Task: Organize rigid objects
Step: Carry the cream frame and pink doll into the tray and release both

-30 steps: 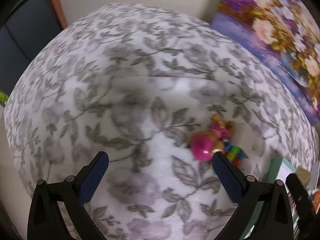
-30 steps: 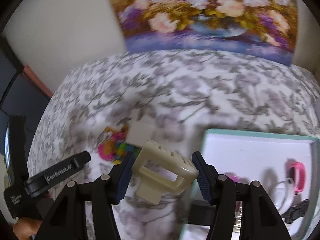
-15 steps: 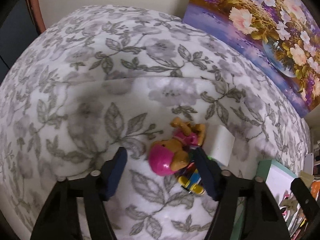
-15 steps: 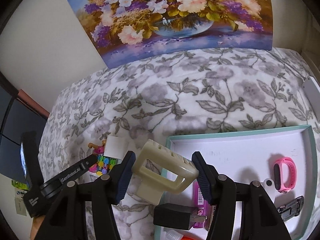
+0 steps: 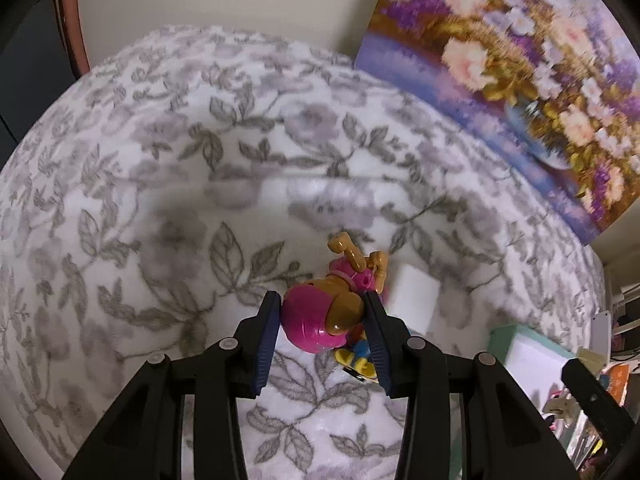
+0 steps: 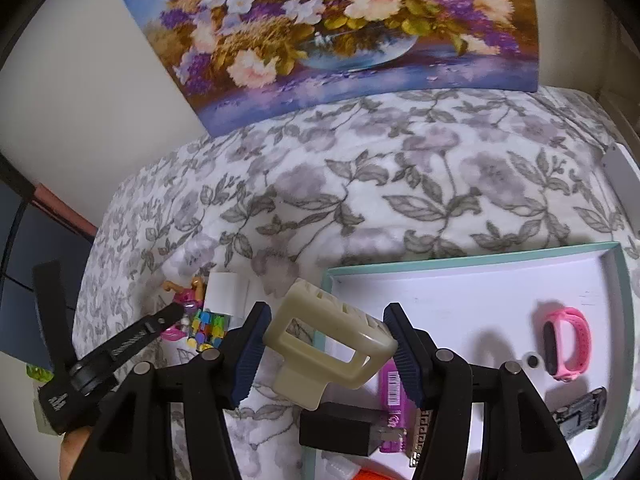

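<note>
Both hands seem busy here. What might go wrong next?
The left tool pinches the toy figure on its round pink head, so it might slip or twist out when lifted. The colorful block toy lies against it and could get dragged. The cream clip in the right tool might snag the tray rim.

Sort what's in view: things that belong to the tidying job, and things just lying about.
Job: toy figure in left gripper; beige clip in right gripper; tray; white block; colourful toy.

Lying about: flower painting; floral blanket.
</note>
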The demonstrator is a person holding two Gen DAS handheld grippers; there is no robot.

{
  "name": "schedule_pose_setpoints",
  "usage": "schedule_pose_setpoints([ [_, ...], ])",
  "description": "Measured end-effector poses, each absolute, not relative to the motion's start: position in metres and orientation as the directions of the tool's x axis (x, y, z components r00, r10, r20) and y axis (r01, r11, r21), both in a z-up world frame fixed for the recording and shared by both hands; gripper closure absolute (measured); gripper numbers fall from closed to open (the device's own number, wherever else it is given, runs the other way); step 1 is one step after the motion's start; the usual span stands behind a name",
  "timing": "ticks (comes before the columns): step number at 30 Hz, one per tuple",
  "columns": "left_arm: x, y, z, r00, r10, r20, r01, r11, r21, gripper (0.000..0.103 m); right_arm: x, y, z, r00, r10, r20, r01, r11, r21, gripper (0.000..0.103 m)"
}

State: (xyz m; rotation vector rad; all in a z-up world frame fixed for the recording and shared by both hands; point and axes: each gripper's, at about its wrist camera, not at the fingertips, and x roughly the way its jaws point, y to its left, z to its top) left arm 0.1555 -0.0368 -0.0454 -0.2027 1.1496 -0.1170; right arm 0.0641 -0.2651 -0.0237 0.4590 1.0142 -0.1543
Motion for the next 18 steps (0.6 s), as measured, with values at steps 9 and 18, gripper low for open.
schedule_pose_setpoints([
  [9, 0.128, -0.065, 0.005, 0.47, -0.273, -0.84, 0.079, 0.96, -0.268, 0.06, 0.035, -0.307, -0.016, 0.503, 0.031, -0.864, 0.432, 0.857, 0.282, 0.042],
  [18, 0.086, -0.158, 0.004, 0.39, -0.353, -0.851, 0.248, 0.93, -0.272, 0.06, -0.005, -0.38, -0.027, 0.422, -0.068, -0.904, 0.605, 0.764, 0.225, 0.042],
])
